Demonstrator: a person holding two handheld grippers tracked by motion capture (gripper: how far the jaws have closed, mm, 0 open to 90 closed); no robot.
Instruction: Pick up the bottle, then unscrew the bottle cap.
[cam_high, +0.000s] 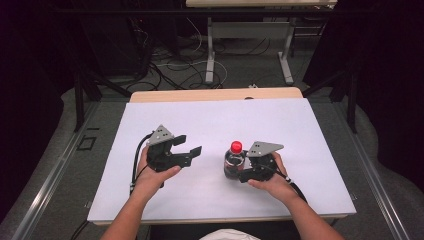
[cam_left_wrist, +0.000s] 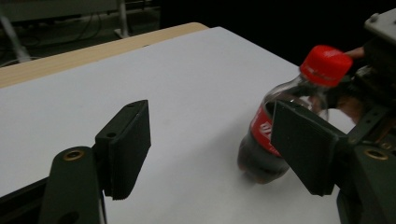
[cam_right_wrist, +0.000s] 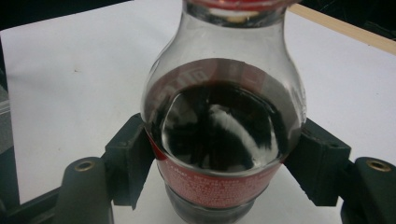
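High view: 1 bottle (cam_high: 234, 161) upright on the white table (cam_high: 150, 200), clamped at the body by the right gripper (cam_high: 243, 172). Left gripper (cam_high: 186, 148) is well apart to its left, jaws apart w/ nothing between them.

Left gripper view: bottle ahead & right, 1 red cap (cam_left_wrist: 325, 65) on. Risk: swinging in fast could knock it sideways.

Right gripper view: pads (cam_right_wrist: 128, 161) press both sides of the label. Risk: round, smooth wall may spin or slip if the cap gets twisted. 2 grippers total.
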